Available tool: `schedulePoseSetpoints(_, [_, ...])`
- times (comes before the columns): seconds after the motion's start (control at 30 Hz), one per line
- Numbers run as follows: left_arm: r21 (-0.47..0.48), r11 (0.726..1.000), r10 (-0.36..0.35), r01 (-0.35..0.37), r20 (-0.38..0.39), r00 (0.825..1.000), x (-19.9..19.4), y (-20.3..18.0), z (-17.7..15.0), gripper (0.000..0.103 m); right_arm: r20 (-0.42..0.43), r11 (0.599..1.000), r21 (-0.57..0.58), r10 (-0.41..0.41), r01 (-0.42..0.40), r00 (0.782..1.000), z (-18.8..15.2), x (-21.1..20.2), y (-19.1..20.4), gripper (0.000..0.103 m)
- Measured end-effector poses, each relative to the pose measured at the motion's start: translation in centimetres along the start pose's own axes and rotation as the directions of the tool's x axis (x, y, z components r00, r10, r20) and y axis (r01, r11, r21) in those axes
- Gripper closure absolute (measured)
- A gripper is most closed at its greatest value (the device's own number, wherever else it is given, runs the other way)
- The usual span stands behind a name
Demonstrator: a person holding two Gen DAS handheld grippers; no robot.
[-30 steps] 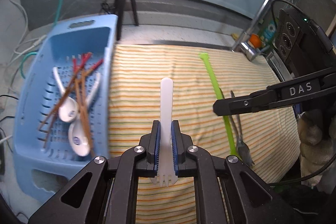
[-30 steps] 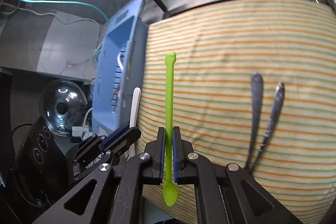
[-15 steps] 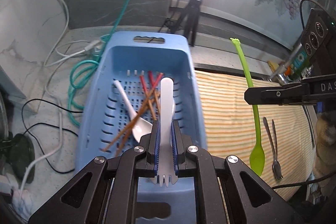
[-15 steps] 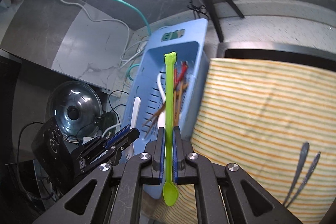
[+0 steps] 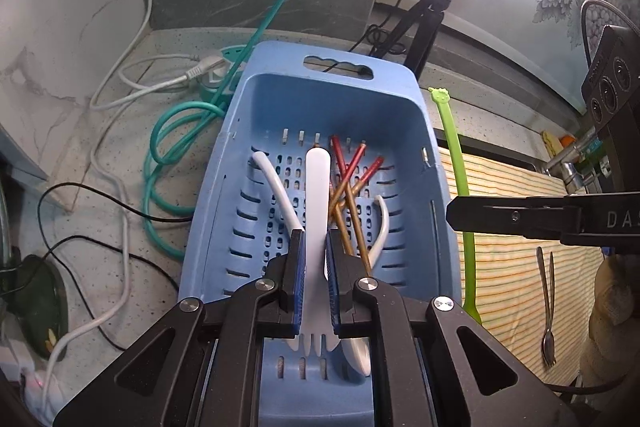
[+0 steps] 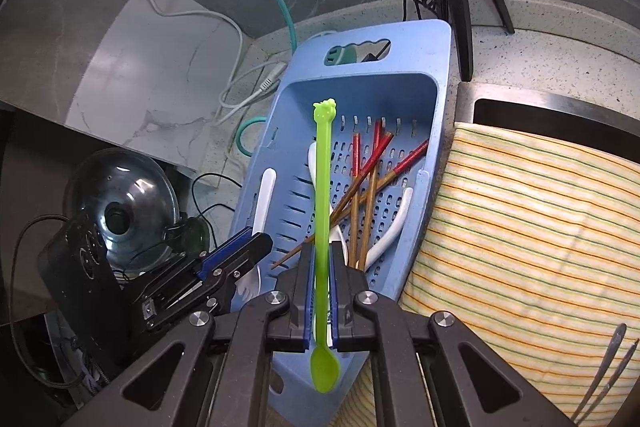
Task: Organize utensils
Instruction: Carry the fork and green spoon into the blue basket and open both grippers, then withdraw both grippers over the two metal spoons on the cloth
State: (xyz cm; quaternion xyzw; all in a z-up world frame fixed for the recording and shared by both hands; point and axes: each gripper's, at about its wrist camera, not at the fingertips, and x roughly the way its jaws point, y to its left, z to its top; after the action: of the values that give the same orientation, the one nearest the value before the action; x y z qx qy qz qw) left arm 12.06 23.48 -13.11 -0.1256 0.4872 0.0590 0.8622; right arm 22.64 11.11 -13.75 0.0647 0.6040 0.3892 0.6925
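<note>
My left gripper (image 5: 313,267) is shut on a white plastic fork (image 5: 317,195) and holds it over the blue slotted basket (image 5: 416,131), handle pointing away. My right gripper (image 6: 321,279) is shut on a long green spoon (image 6: 322,187) above the same basket (image 6: 440,39). Red-tipped chopsticks (image 5: 352,183) and white soup spoons (image 5: 276,187) lie in the basket. The left gripper with the fork also shows in the right wrist view (image 6: 244,251), at the basket's left side. The right gripper's finger (image 5: 516,215) and green spoon (image 5: 456,167) show right of the basket.
A striped cloth (image 6: 540,227) covers the counter right of the basket, with a metal spoon and fork (image 5: 546,299) on it. Cables (image 5: 168,131) lie left of the basket. A tripod (image 5: 428,15) with ring light stands behind. A glass pot lid (image 6: 124,207) lies at left.
Both grippers have swung left from over the striped cloth to over the blue basket, carrying the white fork and the green spoon. Both stay shut.
</note>
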Motion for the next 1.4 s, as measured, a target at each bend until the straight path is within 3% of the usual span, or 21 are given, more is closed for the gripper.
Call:
schedulePoseSetpoints(0.23, [-0.006, 1.0, 0.021, -0.021, -0.015, 1.0, 0.6, 0.4, 0.2, 0.093, -0.007, 1.0, -0.015, -0.017, 0.017, 1.0, 0.6, 0.6, 0.0, 0.094])
schedulePoseSetpoints(0.3, [-0.011, 1.0, 0.029, -0.029, -0.022, 0.999, 0.8, 0.5, 0.2, 0.084, -0.014, 1.0, -0.02, -0.021, 0.02, 1.0, 0.7, 0.6, -0.1, 0.094])
schedulePoseSetpoints(0.83, [0.017, 0.999, 0.033, -0.033, 0.002, 0.999, -0.2, -1.1, 0.1, 0.084, 0.006, 0.999, -0.05, -0.019, 0.019, 1.0, 0.2, -1.5, 0.1, 0.092])
schedulePoseSetpoints(1.4, [0.102, 0.995, -0.002, -0.008, 0.096, 0.995, -5.5, -6.5, -1.1, 0.084, 0.065, 0.995, -0.098, -0.003, 0.009, 0.998, -1.9, -9.7, -2.0, 0.086])
